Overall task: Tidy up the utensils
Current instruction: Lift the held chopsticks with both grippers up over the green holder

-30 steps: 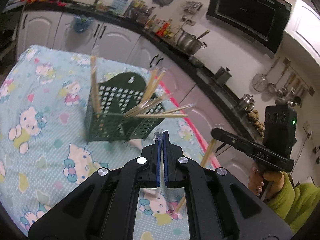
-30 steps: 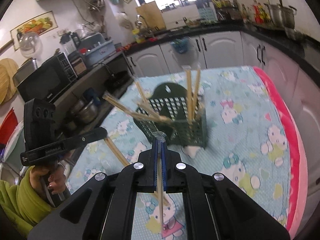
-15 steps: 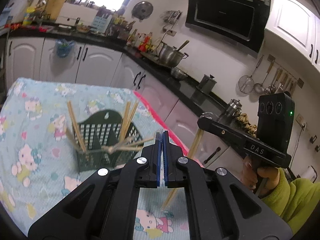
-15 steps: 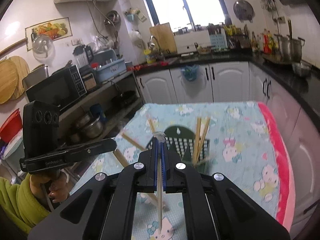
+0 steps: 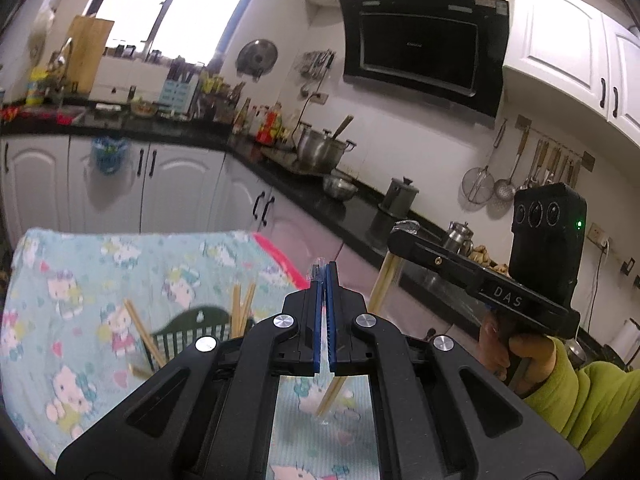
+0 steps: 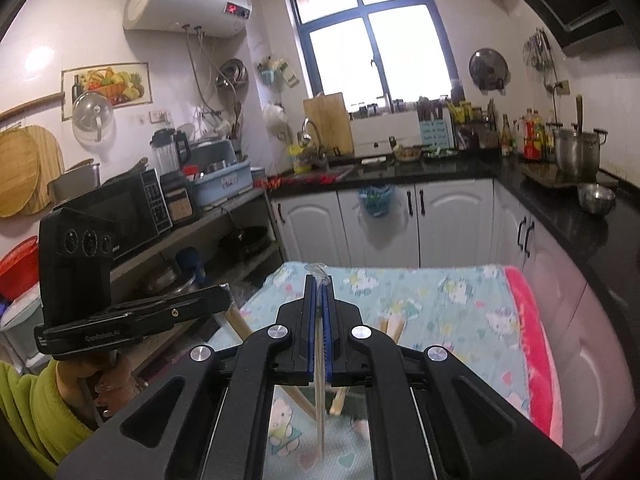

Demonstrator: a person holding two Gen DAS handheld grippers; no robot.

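Observation:
A dark green slotted basket (image 5: 192,326) stands on the table's cartoon-cat cloth (image 5: 80,280) with several wooden chopsticks (image 5: 242,308) upright or leaning in it. My left gripper (image 5: 322,274) is shut high above the cloth; the right wrist view shows a chopstick (image 6: 244,328) slanting down from it. My right gripper (image 6: 318,276) is shut on another chopstick (image 6: 319,408), which hangs straight down under it. That gripper (image 5: 400,232) and its chopstick (image 5: 382,284) also show in the left wrist view. My own fingers hide most of the basket in the right wrist view.
White cabinets (image 6: 452,220) under a black counter (image 5: 360,216) wrap round the far and right sides of the table. A pink blanket edge (image 6: 532,328) runs along the table's right side. Shelves with a microwave (image 6: 132,208) stand on the left. A person's hand (image 5: 516,352) in a green sleeve holds the right gripper.
Both grippers have risen, each still shut on its chopstick. The basket and cloth have sunk lower in both views, and more of the kitchen walls shows.

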